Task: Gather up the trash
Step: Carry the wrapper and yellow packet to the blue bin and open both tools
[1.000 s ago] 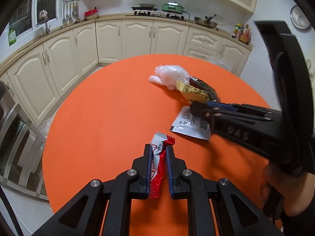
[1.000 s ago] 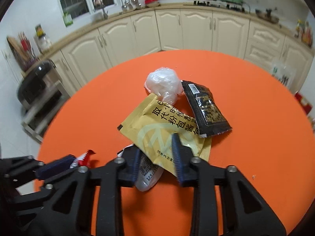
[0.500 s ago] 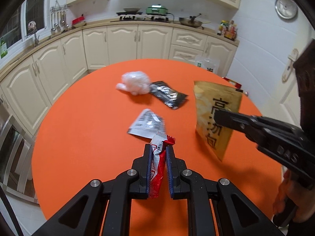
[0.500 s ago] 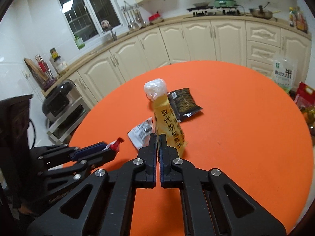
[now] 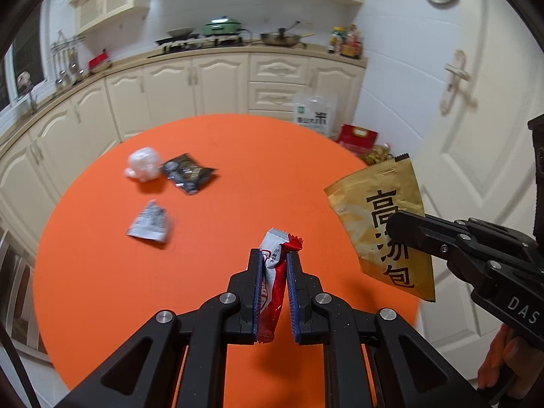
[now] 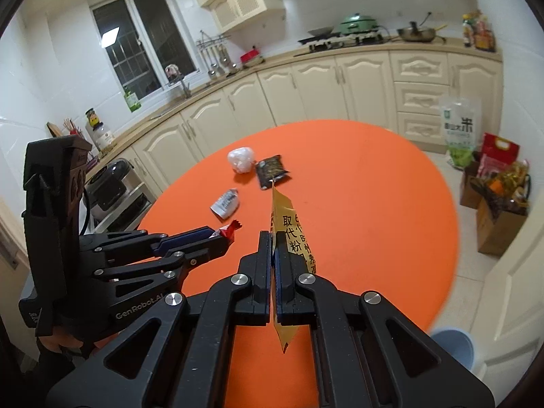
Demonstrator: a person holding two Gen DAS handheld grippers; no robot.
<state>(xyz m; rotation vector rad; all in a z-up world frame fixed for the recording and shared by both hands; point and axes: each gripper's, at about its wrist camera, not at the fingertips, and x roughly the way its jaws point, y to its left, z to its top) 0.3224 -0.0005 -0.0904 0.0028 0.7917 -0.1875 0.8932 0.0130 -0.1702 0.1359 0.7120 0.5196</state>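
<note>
- Left wrist view: the left gripper (image 5: 274,258) points forward and down over the round orange table (image 5: 102,272), its blue-padded jaws clamped on a red-and-white crinkled snack wrapper (image 5: 273,272) that stands upright between them, held clear of the tabletop.
- From the right edge of that view the right gripper (image 5: 394,227) reaches in, its black fingers pinched onto a flat golden-yellow sachet with black printed characters (image 5: 384,221); the sachet hangs in the air beyond the table's right rim, tilted, its top corner up toward the white door (image 5: 476,119).
- A hand (image 5: 499,370) grips the handle below that gripper (only fingers show, low in the corner).
- Right wrist view: the right gripper (image 6: 273,248) has its jaws pressed together on the yellow sachet (image 6: 292,234), seen edge-on, one end sticking up past the tips and the other hanging below them.
- The left gripper (image 6: 217,238) lies to the left of it, level with it and angled toward the table's middle, the red wrapper (image 6: 229,230) poking from its tip.
- Left on the table: a crumpled white plastic ball (image 6: 240,159) just beside a black foil packet (image 6: 272,170), and a small silver-white torn packet (image 6: 226,202) lying apart, nearer the grippers.
- A pale blue bucket (image 6: 452,343) stands on the floor past the table's near right edge.
</note>
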